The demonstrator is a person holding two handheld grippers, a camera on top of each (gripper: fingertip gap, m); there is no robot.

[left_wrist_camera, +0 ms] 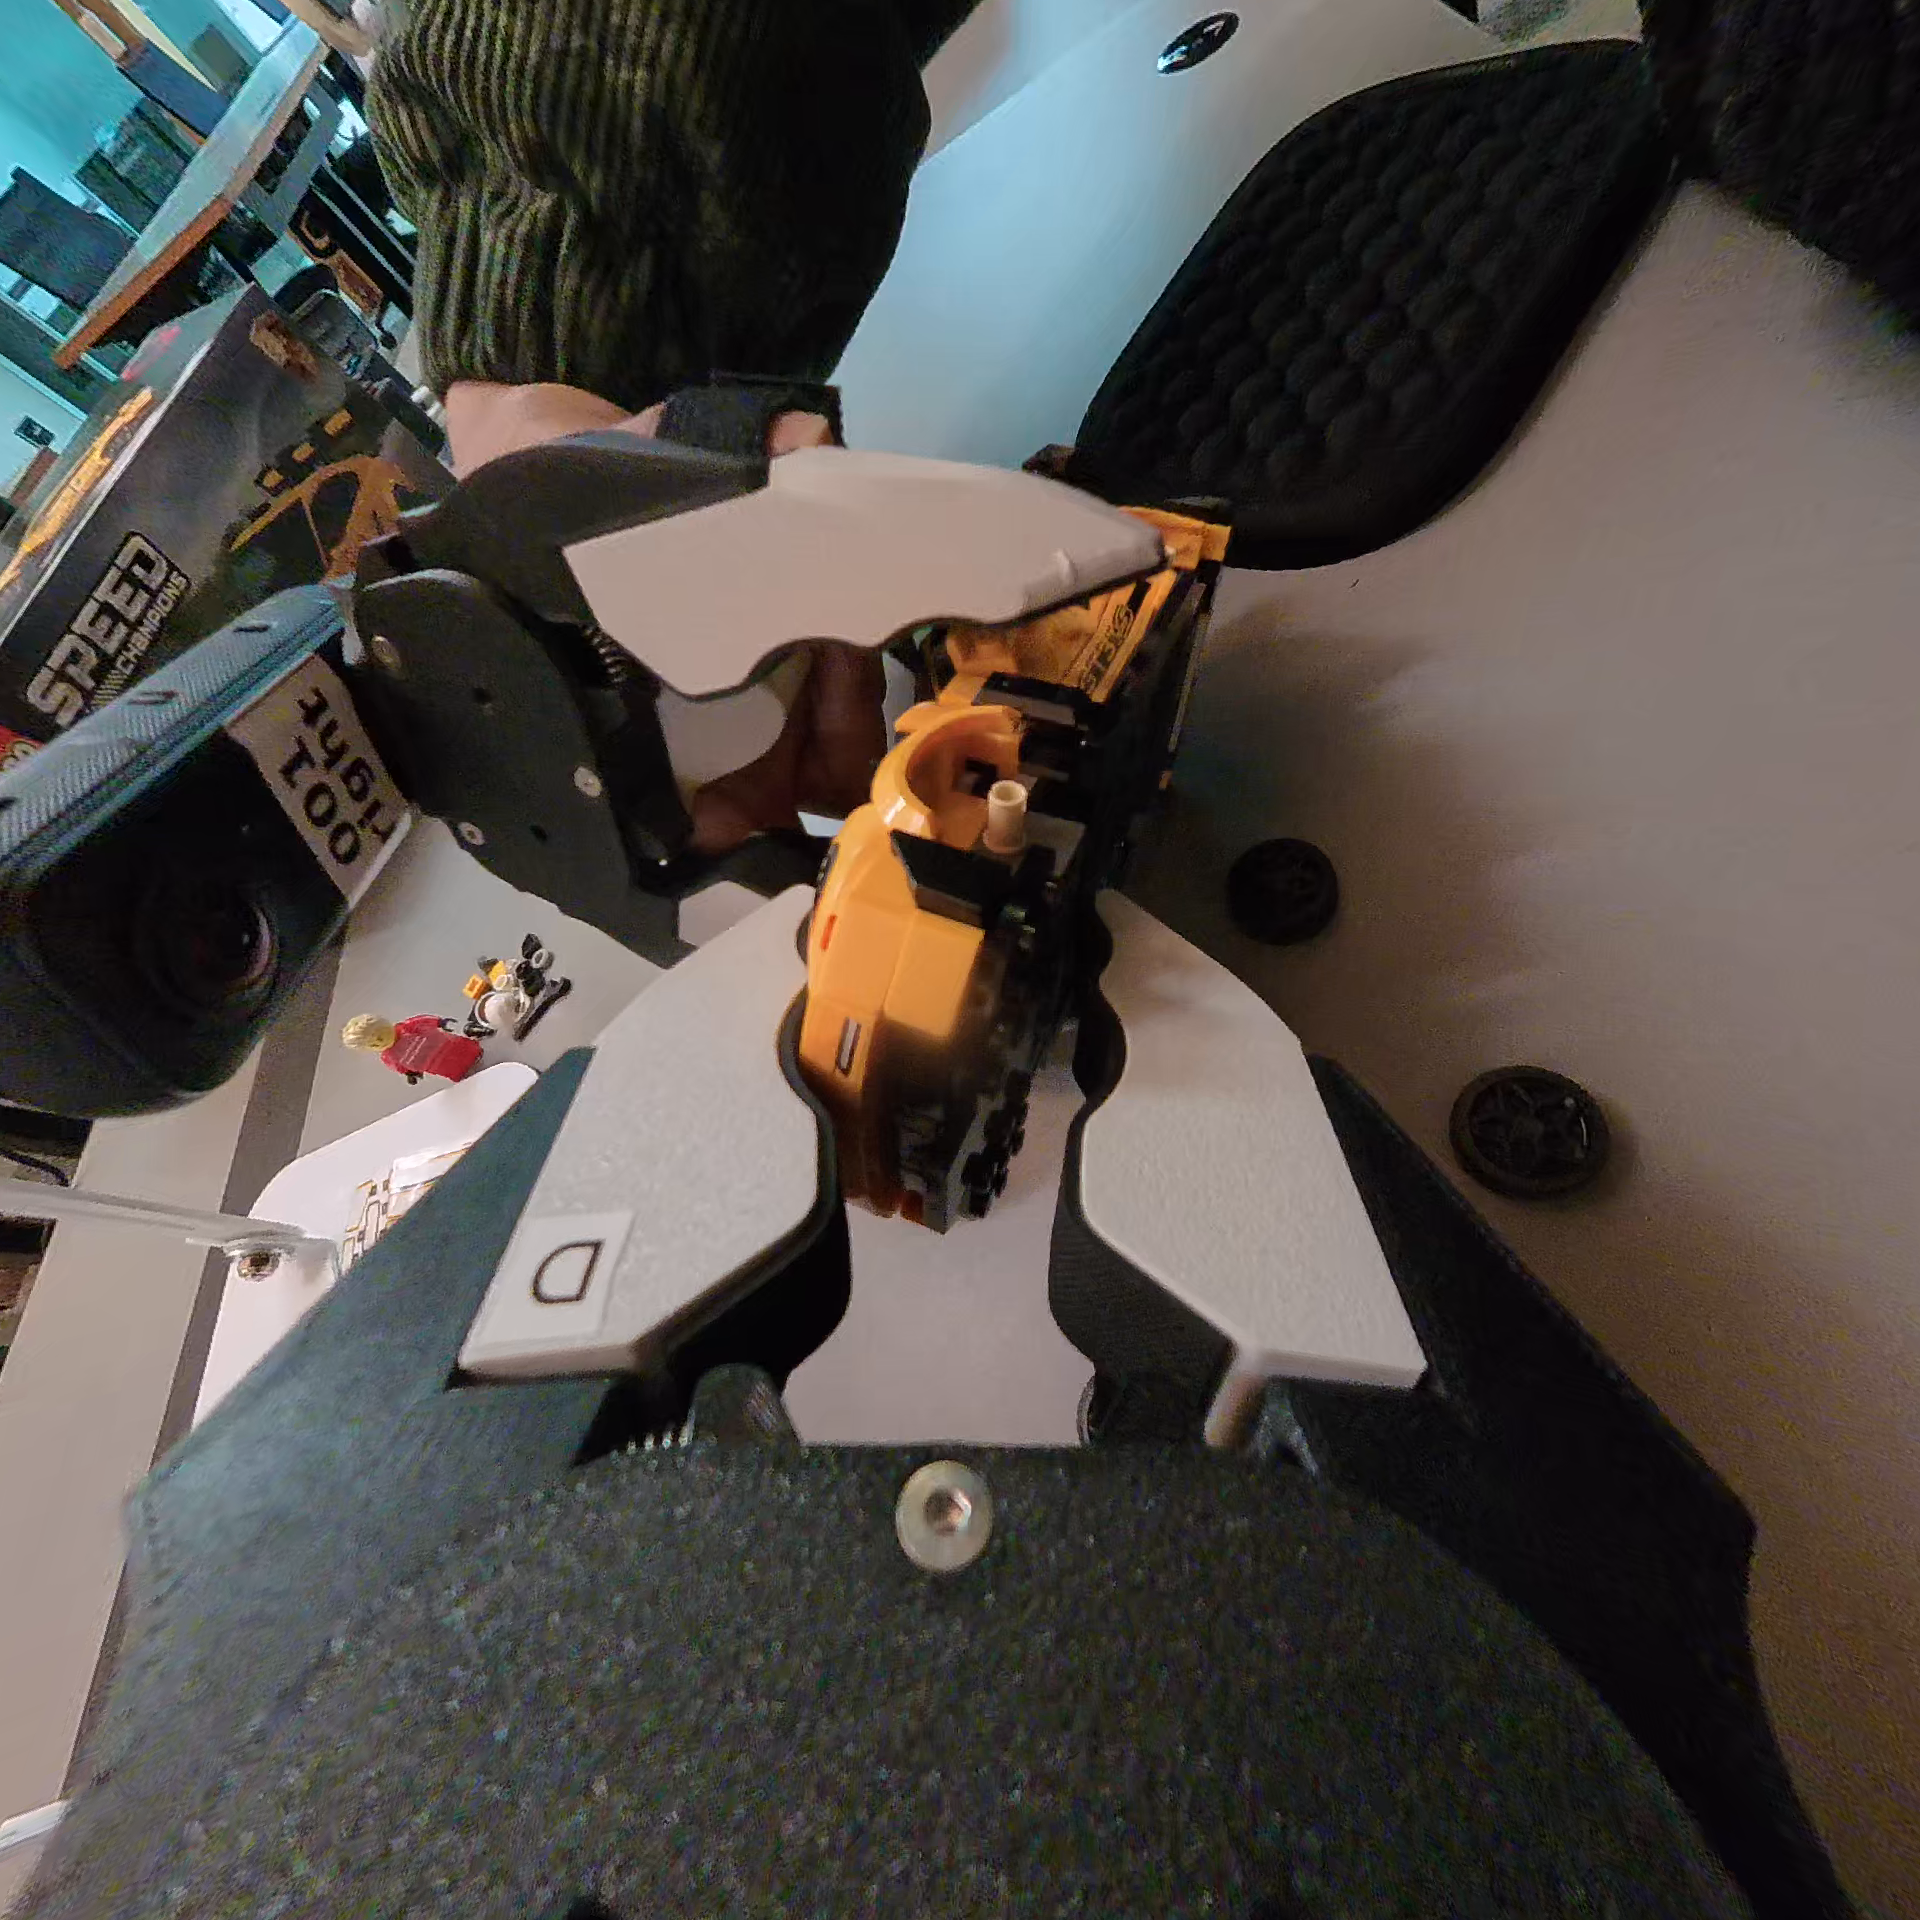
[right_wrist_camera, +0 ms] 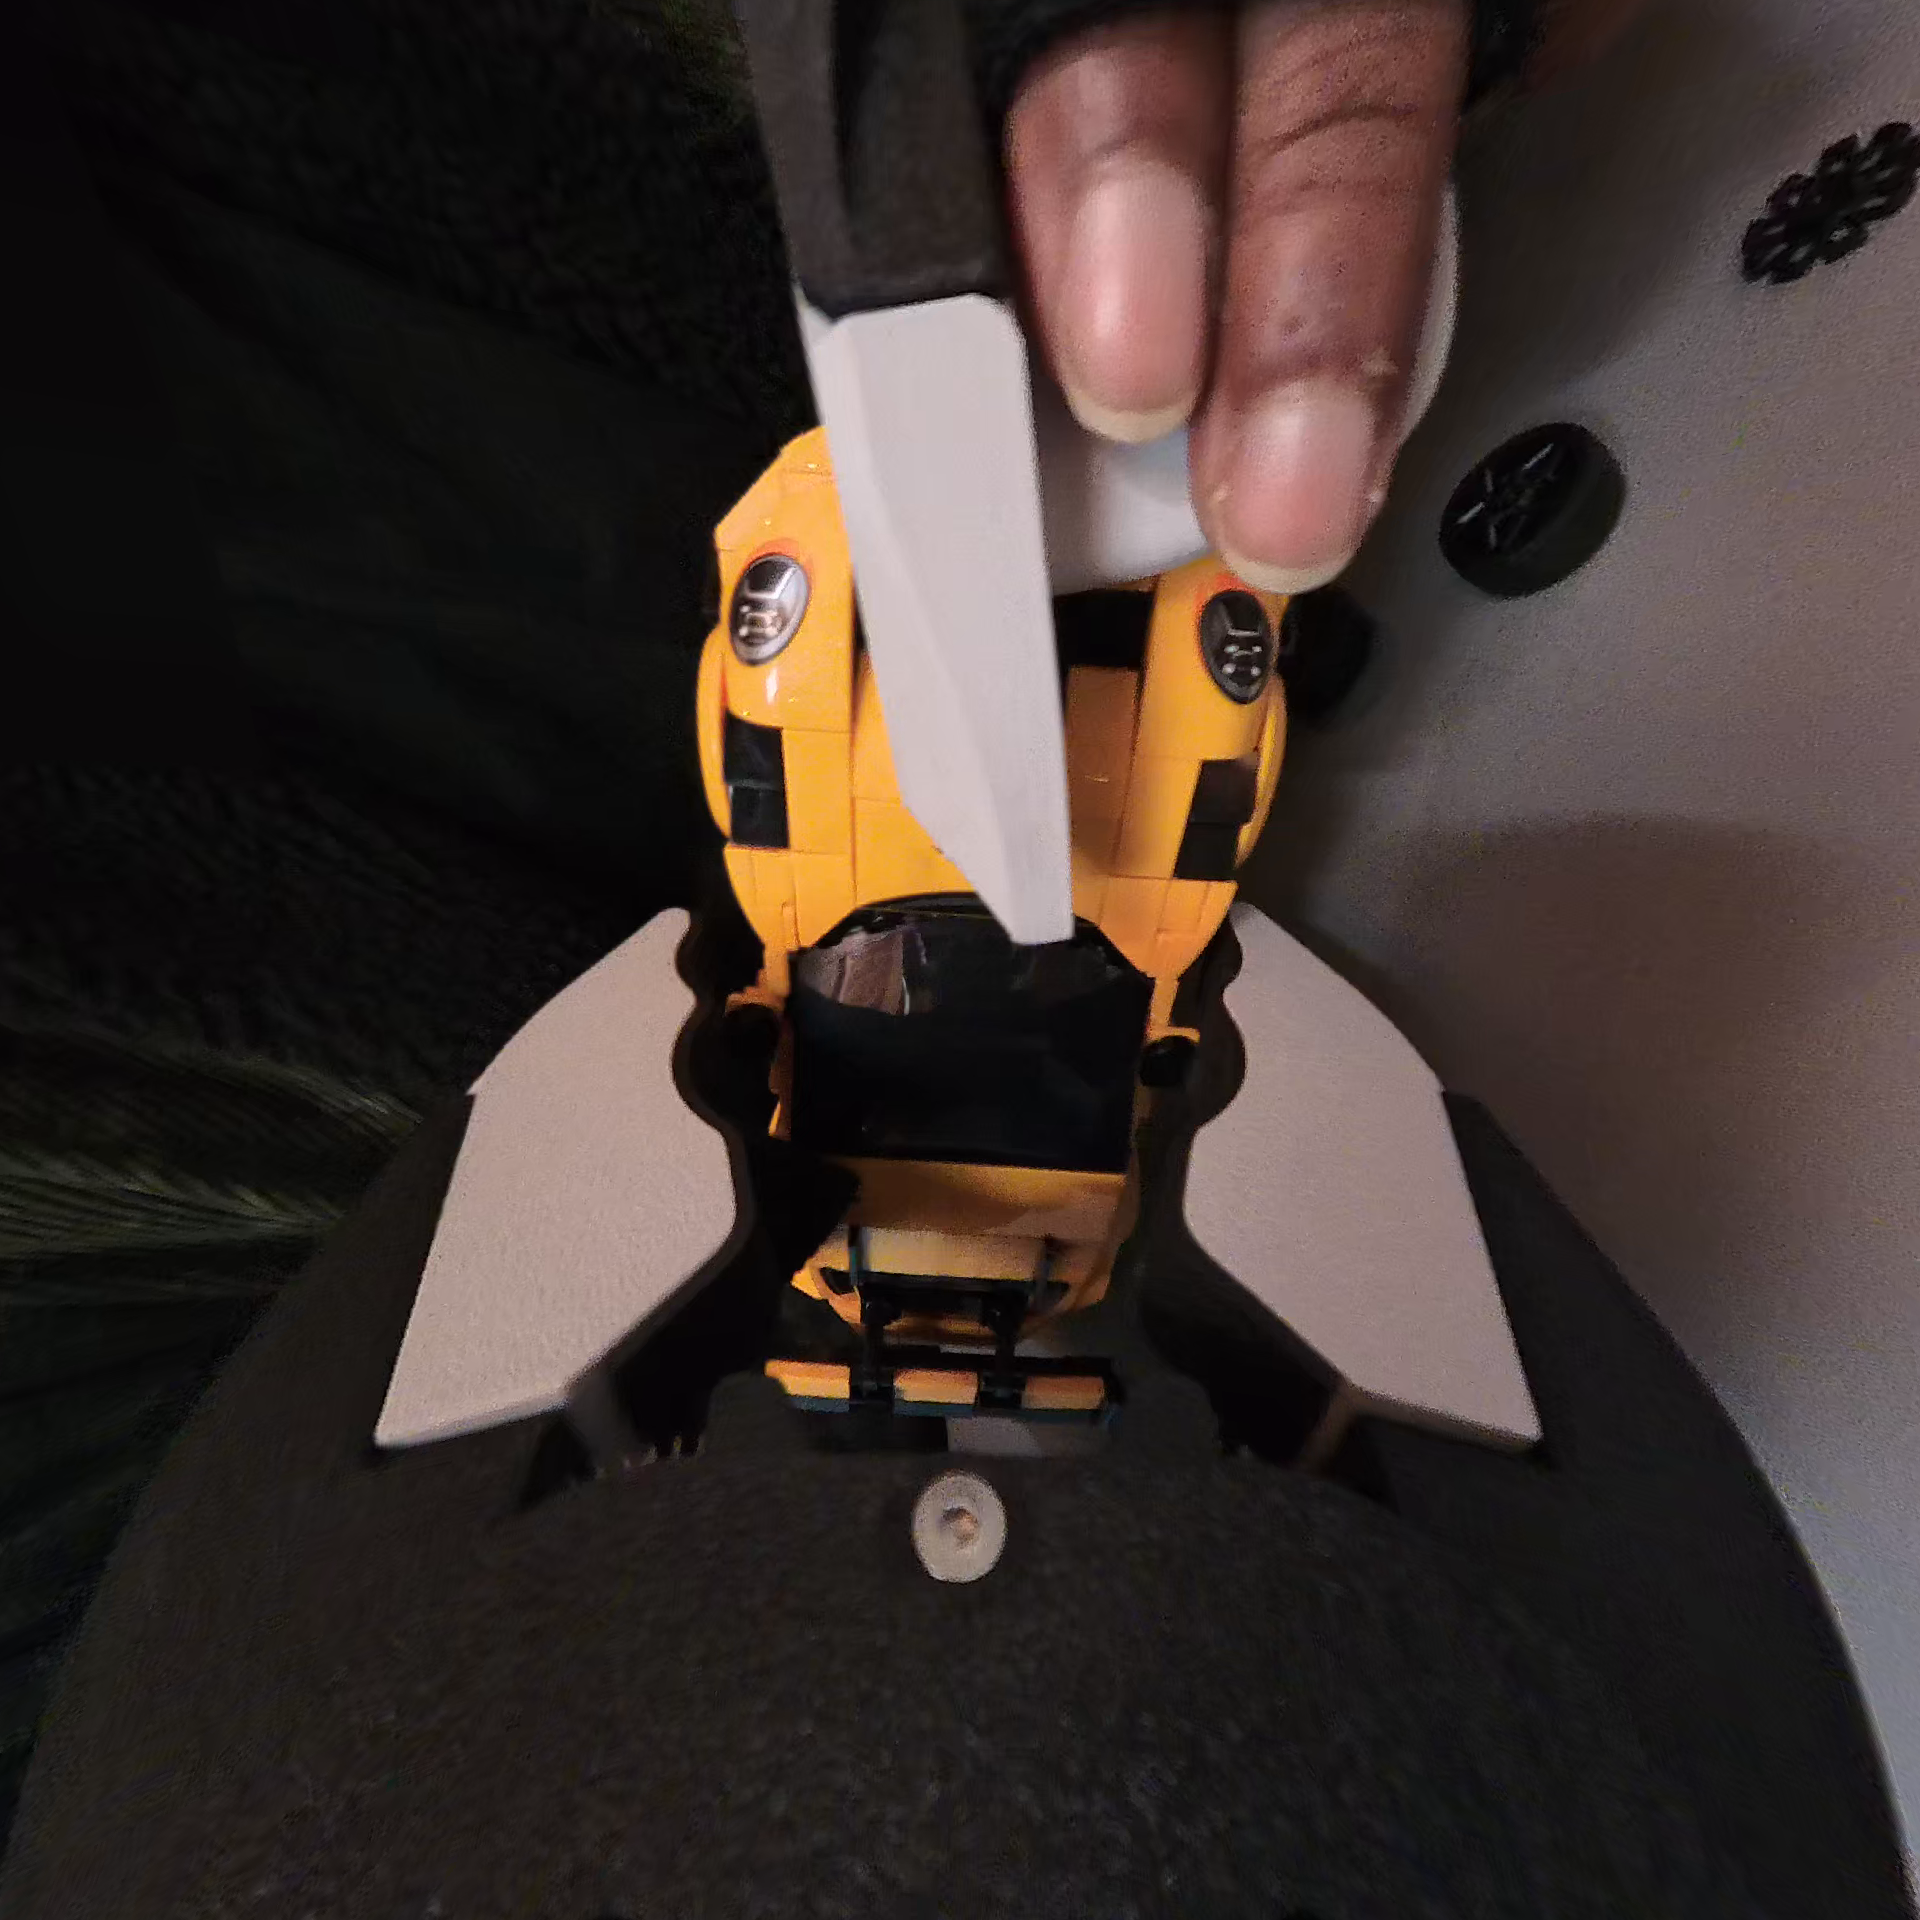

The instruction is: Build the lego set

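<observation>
The orange-and-black lego car [left_wrist_camera: 935, 997] is gripped from both ends above the white table [left_wrist_camera: 1558, 727]. Left gripper [left_wrist_camera: 951, 1049] is clamped on the car's nose, right gripper [right_wrist_camera: 961, 1049] is closed on its cabin sides. Two loose black wheels [left_wrist_camera: 1529, 1130] lie on the table just beside the car, and a red minifigure [left_wrist_camera: 416, 1044] sits farther off on its other side.

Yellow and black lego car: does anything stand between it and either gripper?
Nothing visible does: the left gripper and the right gripper both grip the yellow and black lego car, at opposite ends.
</observation>
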